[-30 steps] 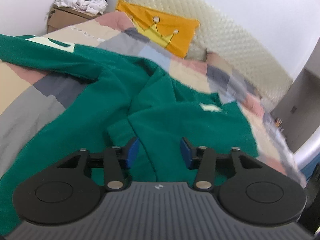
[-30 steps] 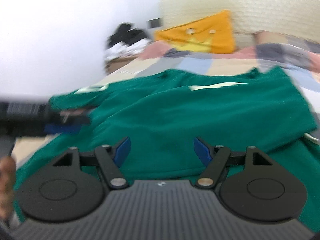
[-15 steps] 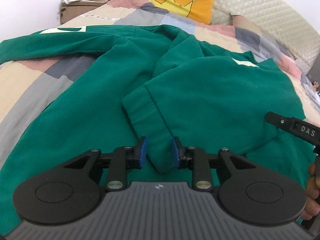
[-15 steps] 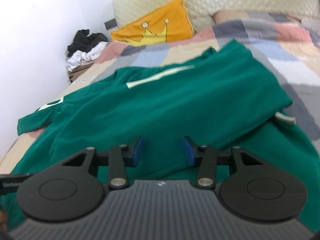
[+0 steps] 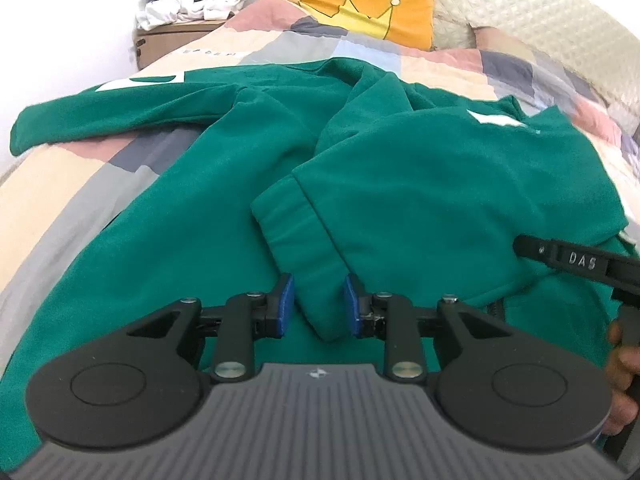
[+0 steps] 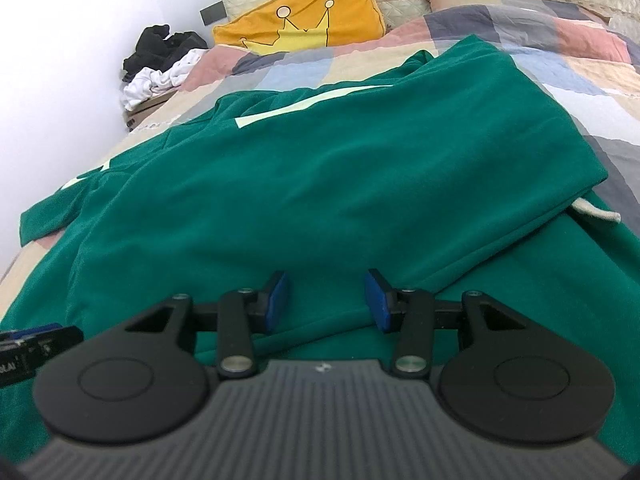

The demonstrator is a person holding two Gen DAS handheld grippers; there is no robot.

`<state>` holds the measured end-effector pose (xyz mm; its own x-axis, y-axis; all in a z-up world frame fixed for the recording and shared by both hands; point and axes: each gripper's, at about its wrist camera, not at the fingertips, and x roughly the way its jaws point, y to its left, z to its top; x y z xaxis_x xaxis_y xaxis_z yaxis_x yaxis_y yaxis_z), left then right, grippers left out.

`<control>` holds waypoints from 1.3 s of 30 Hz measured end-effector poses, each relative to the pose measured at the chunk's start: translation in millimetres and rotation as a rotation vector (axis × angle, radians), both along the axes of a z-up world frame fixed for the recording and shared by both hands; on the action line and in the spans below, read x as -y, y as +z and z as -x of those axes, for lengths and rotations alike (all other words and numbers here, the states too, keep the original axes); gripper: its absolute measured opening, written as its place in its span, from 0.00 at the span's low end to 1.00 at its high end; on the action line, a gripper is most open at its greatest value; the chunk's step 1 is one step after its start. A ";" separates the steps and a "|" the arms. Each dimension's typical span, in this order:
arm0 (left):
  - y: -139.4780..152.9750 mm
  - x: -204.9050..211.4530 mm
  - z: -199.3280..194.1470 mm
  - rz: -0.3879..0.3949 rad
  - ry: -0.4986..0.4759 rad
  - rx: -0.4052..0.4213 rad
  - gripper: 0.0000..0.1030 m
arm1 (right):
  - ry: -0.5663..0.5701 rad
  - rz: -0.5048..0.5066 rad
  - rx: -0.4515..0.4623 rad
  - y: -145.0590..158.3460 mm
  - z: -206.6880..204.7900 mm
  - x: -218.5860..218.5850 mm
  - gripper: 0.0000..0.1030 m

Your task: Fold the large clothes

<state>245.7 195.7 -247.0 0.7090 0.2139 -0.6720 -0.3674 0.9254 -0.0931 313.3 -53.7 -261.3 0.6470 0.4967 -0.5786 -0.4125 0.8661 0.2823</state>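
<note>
Over the last second both tools have come down closer to the green sweatshirt (image 5: 420,184) spread on the bed, and both have narrowed their jaws. The left tool (image 5: 318,304) began with its blue pads wide over flat fabric; now they sit just beside the ribbed cuff (image 5: 304,248) of the folded-over sleeve, one on each side, though whether they press it is unclear. The right tool (image 6: 326,296) now straddles the near folded edge of the sweatshirt, and it has come into the left view at the right edge.
</note>
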 end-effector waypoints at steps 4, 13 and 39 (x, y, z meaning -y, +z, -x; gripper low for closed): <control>5.8 -5.8 5.2 -0.015 0.052 0.054 0.54 | -0.004 -0.017 -0.010 0.9 -1.2 3.2 0.45; 34.6 -65.6 16.2 0.173 0.211 0.187 0.64 | -0.005 -0.037 -0.003 3.9 0.2 7.9 0.46; -35.5 -432.6 7.8 0.779 0.674 0.469 0.74 | -0.038 0.030 0.066 2.6 -4.9 -15.2 0.46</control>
